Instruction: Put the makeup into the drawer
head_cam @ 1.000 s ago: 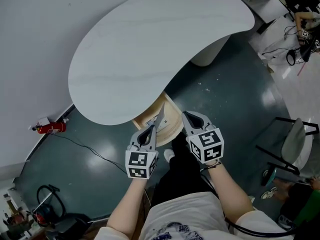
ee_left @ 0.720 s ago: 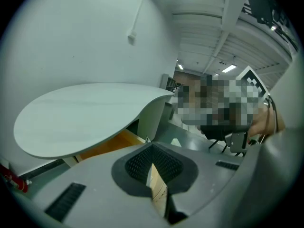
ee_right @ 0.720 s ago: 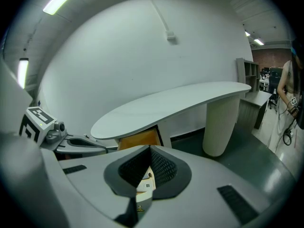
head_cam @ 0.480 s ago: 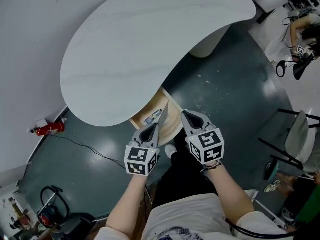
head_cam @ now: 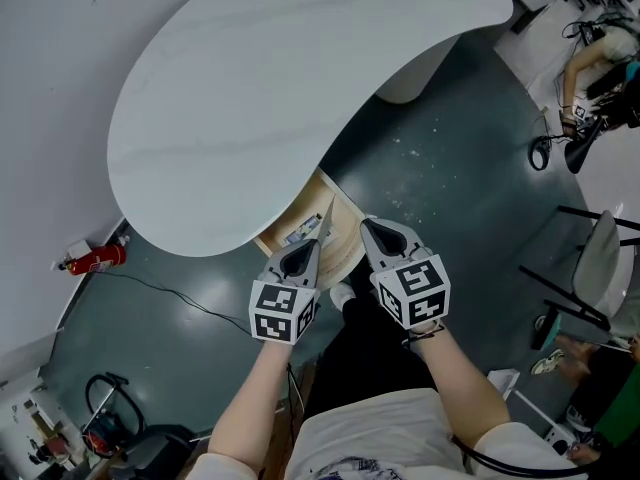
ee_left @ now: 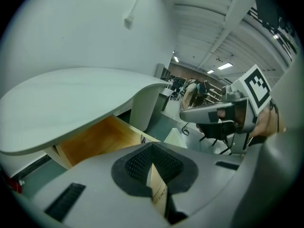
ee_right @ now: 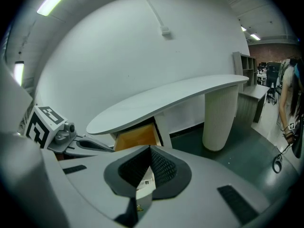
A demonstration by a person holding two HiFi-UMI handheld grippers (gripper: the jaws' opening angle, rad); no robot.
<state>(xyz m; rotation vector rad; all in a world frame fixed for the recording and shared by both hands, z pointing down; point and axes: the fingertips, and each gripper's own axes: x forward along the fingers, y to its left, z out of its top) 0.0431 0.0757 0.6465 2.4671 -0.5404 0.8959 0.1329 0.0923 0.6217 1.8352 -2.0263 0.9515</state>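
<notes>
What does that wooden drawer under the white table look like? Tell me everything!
The drawer is light, yellowish wood, with plain flat walls and a flat floor. It is pulled open and sticks out from under the white table, just below its curved edge. Inside lies something small and printed, too small to name.

The white bean-shaped surface (head_cam: 260,98) stands on a ribbed pedestal (head_cam: 415,76), a wooden drawer (head_cam: 338,240) open under its near edge — on the dark glossy floor (head_cam: 450,198) lie a red fire extinguisher (head_cam: 92,259) by the wall (head_cam: 50,88) and a thin black cable (head_cam: 190,306).
</notes>
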